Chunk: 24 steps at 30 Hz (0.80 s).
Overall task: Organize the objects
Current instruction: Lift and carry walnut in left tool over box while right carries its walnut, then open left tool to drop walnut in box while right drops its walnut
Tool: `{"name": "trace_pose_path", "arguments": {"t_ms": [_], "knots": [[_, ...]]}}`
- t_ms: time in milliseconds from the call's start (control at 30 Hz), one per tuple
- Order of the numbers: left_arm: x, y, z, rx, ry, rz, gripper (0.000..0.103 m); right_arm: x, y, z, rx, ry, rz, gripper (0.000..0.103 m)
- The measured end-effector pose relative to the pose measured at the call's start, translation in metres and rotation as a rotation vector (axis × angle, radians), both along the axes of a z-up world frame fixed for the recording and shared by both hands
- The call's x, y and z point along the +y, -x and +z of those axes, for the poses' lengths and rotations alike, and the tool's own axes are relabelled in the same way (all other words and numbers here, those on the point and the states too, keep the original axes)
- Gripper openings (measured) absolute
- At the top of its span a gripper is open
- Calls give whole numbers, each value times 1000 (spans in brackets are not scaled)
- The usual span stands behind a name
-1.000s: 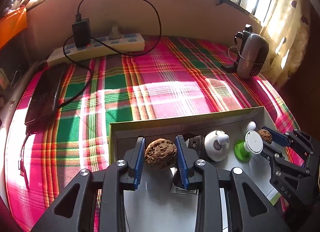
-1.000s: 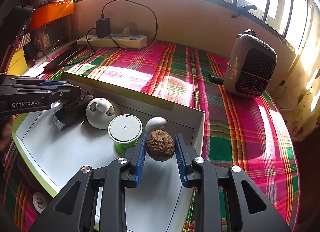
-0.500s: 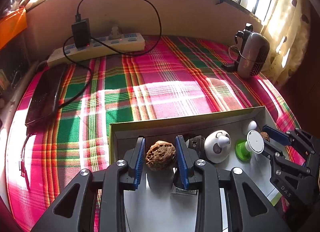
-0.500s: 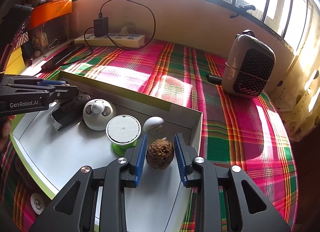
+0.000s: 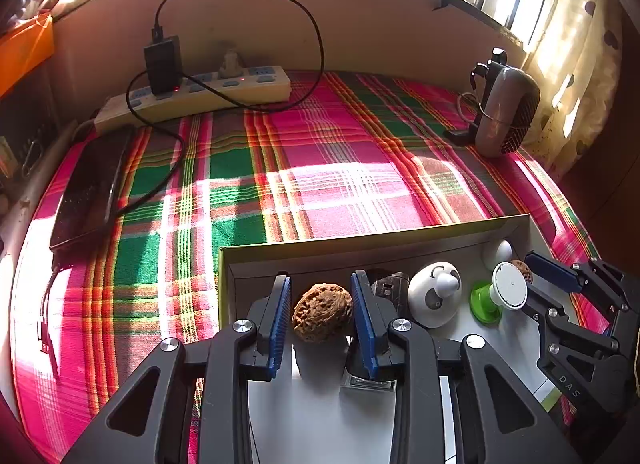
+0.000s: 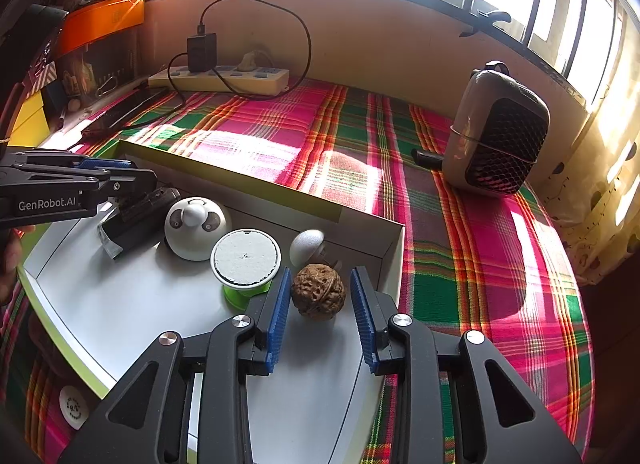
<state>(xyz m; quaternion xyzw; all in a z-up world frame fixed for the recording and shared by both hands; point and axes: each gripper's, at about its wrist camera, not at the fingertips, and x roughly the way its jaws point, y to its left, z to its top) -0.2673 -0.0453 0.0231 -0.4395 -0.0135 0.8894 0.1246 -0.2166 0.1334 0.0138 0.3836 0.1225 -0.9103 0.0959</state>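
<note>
Plaid cloth (image 5: 320, 184) covers the table under a window. A white tray (image 6: 120, 304) sits at lower frame. Each walnut already rests on the tray floor. Left tongs (image 5: 320, 316) flank one walnut (image 5: 322, 318), pads barely clear. Right tongs (image 6: 320, 304) are opening around the other walnut (image 6: 318, 291). Withdraw straight back, pads clear, so neither rolls. Only the right view shows the round sticker (image 6: 73, 407) at lower left.
</note>
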Motion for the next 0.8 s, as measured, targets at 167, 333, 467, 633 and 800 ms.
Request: {"name": "trace_pose_path", "arguments": {"t_ms": [167,333,467,633,800], "knots": [[0,0,0,0,-2,1,29,0,0,0,2,-2,0,33],[0,-1,1,0,-4,3,29,-1,-1,1,9,-10,-1,34],[-2,-3,1,4,-5,8,29,-1,-3,3,18,-15,-1,36],[-4,-6,4,6,-7,12,29,-2,-5,4,29,-22,-4,48],[-5,-11,6,12,-11,13,29,-2,-9,7,38,-20,-11,48]]}}
